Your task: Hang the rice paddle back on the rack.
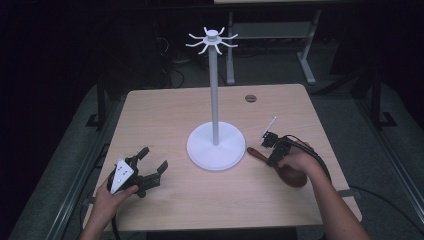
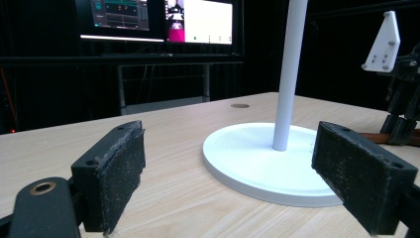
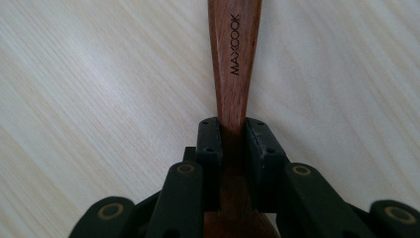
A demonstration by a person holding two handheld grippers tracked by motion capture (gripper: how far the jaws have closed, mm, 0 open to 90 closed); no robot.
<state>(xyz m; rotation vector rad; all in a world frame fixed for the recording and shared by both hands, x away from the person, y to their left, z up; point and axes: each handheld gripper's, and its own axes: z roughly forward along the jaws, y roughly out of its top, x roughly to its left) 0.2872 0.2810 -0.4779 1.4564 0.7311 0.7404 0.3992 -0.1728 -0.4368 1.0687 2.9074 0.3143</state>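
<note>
A dark wooden spoon (image 1: 295, 176) lies on the table right of a white hook stand (image 1: 215, 146), its handle pointing toward the stand's base. My right gripper (image 1: 271, 159) comes down from above and is shut on the handle. In the right gripper view the jaws (image 3: 233, 144) clamp the handle of the spoon (image 3: 235, 59), which is marked MAXCOOK. My left gripper (image 1: 152, 161) rests at the front left, open and holding nothing. In the left gripper view the left gripper (image 2: 237, 183) has its pads wide apart, facing the stand's base (image 2: 257, 168) and pole.
The stand's tall pole carries a ring of white hooks (image 1: 212, 39) at the top. The wooden table (image 1: 165, 115) has a round cable hole (image 1: 250, 98) at the back right. Monitors (image 2: 163, 20) glow in the dark behind the table.
</note>
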